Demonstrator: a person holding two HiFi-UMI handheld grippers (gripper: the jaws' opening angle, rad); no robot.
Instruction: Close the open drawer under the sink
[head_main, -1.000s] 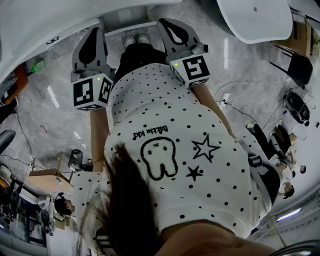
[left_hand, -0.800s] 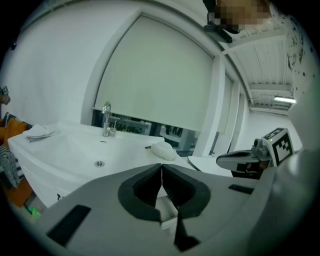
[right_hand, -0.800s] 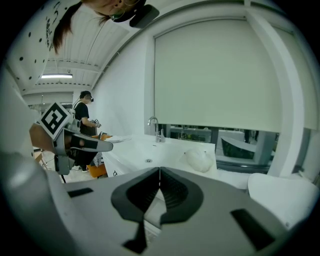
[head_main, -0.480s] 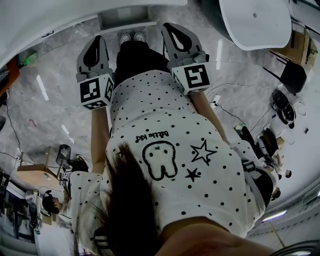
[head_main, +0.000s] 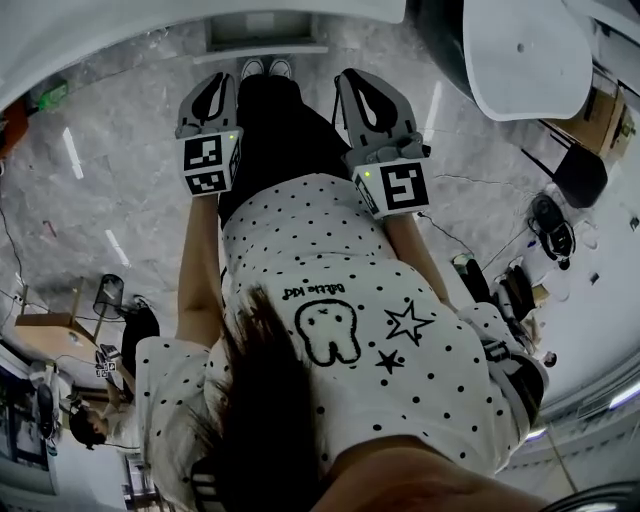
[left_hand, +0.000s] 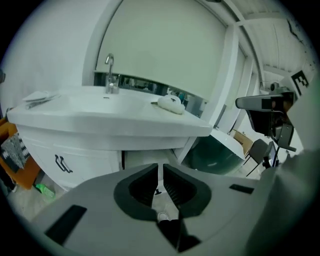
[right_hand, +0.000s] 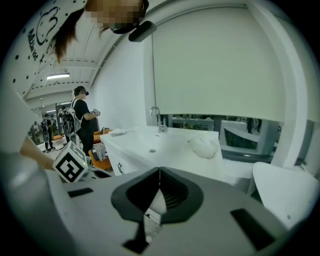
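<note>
Landmark: white moulded sink counter with chrome tap.

The open white drawer sits under the counter's front edge, near its middle, standing proud of the white cabinet. The long axis of its front runs parallel to that edge. In the head view it lies between the counter and the person's white shoes.

- Grey plastic left gripper: pads all but together, hairline slit, nothing held. It aims below the counter, straight at the drawer front. Judged the nearer one.
- Grey plastic right gripper: pads together, empty, looking across the counter top.

The closing push should run toward the counter, square to the drawer front.

Containers:
- Drawer interior reads plain grey; contents too small to tell.
- Basin is bare.
- A white crumpled lump lies on the counter beside the basin.
</note>
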